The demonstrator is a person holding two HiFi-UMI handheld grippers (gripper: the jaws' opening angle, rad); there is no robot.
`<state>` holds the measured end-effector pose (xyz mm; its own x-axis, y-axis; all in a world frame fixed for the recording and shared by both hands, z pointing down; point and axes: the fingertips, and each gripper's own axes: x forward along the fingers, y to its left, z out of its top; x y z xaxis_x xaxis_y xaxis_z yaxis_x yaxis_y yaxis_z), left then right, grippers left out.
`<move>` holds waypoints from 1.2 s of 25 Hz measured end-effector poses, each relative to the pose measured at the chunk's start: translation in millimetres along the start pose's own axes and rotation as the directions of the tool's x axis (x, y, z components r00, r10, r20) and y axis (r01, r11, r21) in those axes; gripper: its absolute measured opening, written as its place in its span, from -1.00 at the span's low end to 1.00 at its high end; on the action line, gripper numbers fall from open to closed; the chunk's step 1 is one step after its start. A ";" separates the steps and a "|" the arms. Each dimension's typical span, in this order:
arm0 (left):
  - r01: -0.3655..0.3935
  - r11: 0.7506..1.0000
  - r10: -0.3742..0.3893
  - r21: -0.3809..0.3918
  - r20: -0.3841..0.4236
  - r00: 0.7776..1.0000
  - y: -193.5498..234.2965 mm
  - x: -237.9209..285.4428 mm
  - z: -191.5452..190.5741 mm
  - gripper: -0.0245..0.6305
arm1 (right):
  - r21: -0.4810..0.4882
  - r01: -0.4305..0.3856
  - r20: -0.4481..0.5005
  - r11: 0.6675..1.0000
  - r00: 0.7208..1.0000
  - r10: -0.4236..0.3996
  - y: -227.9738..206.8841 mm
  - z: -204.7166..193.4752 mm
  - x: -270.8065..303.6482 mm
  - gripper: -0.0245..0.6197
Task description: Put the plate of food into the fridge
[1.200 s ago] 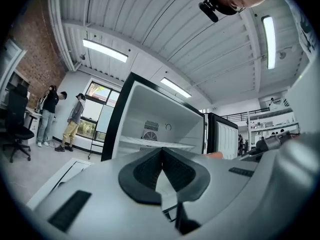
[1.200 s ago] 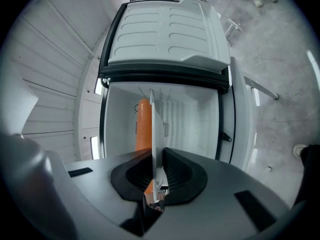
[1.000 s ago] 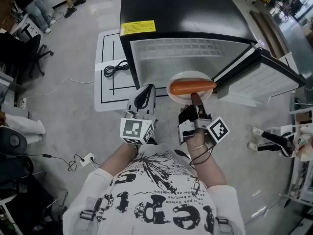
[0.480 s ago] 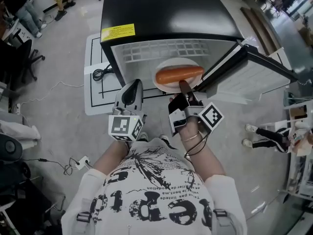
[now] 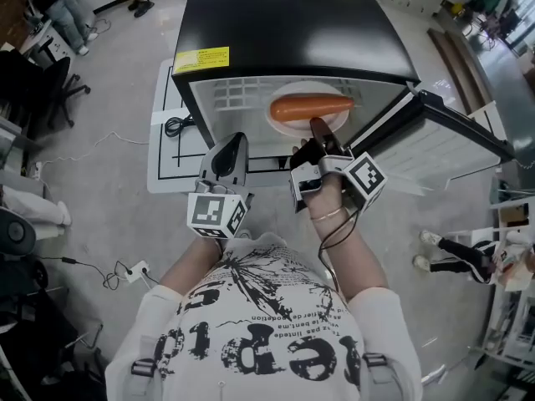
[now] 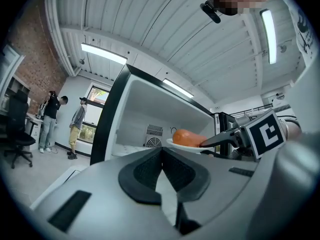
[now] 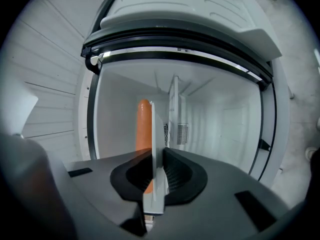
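A white plate [image 5: 284, 122] carrying an orange sausage [image 5: 309, 107] is held level in the mouth of the open black fridge [image 5: 292, 23], over its white interior shelf [image 5: 242, 90]. My right gripper [image 5: 320, 134] is shut on the plate's near rim. In the right gripper view the plate [image 7: 153, 134] stands edge-on between the jaws of the right gripper [image 7: 153, 159], with the sausage [image 7: 144, 126] to its left. My left gripper [image 5: 226, 159] hangs shut and empty left of the plate, in front of the fridge. Its view shows the left gripper [image 6: 161, 151] and the plate [image 6: 182, 144].
The fridge door [image 5: 451, 132] swings open to the right. A white floor mat [image 5: 167, 161] with a coiled black cable [image 5: 175, 124] lies left of the fridge. An office chair [image 5: 50, 90] and a power strip [image 5: 127, 271] are on the left; someone's feet [image 5: 435, 242] on the right.
My right gripper has carried the plate forward and up, from in front of the fridge into its opening. The left gripper has shifted slightly forward, still shut.
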<state>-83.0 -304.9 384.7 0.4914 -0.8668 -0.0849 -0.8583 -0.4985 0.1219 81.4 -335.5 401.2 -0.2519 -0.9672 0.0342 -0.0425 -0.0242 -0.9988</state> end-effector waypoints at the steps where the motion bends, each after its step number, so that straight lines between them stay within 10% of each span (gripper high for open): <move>1: -0.008 1.000 0.008 0.004 0.002 1.000 2.0 1.6 1.4 -0.91 | 0.006 0.004 -0.002 1.000 1.000 -0.004 0.6 0.8 4.5 -0.82; 30: -0.010 1.000 0.010 0.018 0.007 1.000 2.5 28.5 2.2 -0.91 | 0.003 0.094 0.013 0.996 0.996 -0.094 -4.6 15.9 63.6 -0.82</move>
<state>-71.5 -330.8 380.3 0.4822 -0.8714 -0.0903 -0.8655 -0.4898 0.1046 81.0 -401.0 407.4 -0.2342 -0.9639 0.1270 -0.0628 -0.1154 -0.9913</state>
